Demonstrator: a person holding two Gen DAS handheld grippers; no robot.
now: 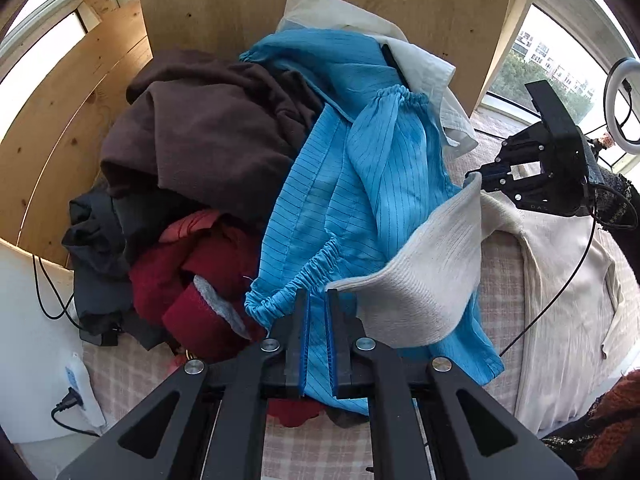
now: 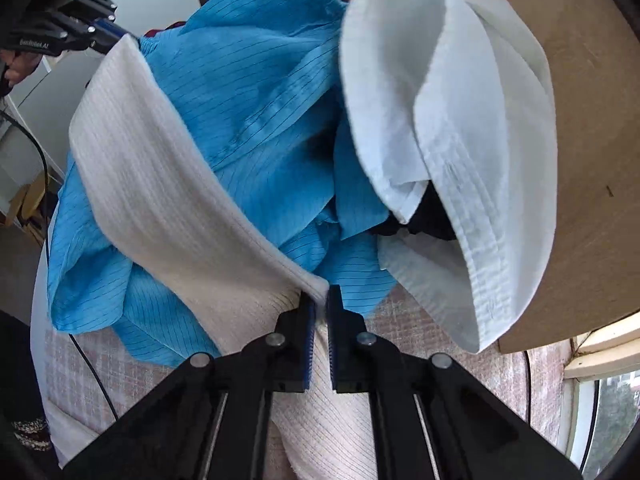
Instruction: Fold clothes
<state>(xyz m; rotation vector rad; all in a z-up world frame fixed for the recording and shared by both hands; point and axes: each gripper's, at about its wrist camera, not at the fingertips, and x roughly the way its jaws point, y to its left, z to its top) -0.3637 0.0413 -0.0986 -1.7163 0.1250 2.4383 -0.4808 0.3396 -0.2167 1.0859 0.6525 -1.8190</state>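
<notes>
A cream ribbed knit garment [image 1: 424, 272] [image 2: 160, 168] has one edge lifted and stretched between my two grippers, while its body lies on the checked bedcover [image 1: 316, 448]. In the left wrist view my left gripper [image 1: 318, 294] is shut on one corner of that edge. The right gripper [image 1: 482, 178] pinches the other corner further right. In the right wrist view the right gripper [image 2: 322, 294] bites the cream corner at its tips, and the left gripper [image 2: 108, 36] holds the far end at upper left. The stretched edge hangs over a blue striped garment [image 1: 340, 180] [image 2: 260, 80].
A heap of clothes lies behind: a brown garment [image 1: 200, 128], red knitwear [image 1: 192, 280], dark grey cloth [image 1: 96, 240] and a white shirt [image 2: 440, 120]. A wooden board [image 1: 320, 0] stands behind the heap. A black cable [image 1: 560, 288] crosses the bed, with a ring light [image 1: 624, 104] at right.
</notes>
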